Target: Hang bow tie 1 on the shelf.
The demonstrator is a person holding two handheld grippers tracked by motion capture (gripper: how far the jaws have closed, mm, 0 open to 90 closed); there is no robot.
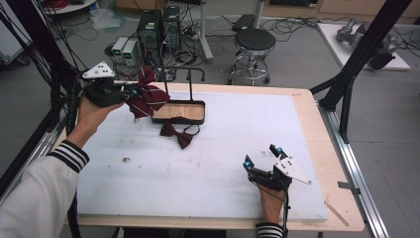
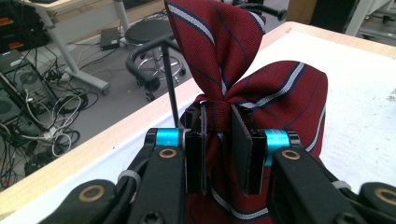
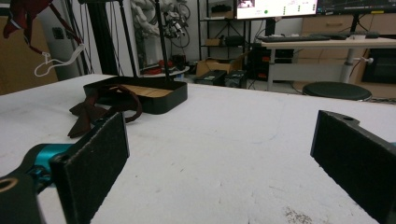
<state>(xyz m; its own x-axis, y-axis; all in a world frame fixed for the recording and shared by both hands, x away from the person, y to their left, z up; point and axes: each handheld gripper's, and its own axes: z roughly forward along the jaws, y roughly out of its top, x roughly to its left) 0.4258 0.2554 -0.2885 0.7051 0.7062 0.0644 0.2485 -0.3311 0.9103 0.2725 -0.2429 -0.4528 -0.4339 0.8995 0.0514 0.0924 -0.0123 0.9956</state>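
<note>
Now left gripper (image 2: 217, 154) jaws pinch striped bow tie (image 2: 243, 84) knot; right gripper (image 3: 219, 163) jaws wide, empty.

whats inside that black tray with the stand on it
The black tray shows a bare wooden floor with two thin uprights rising from it. The plain dark red bow tie lies outside, against its front wall. The striped bow tie in the left gripper covers its left corner.
</note>
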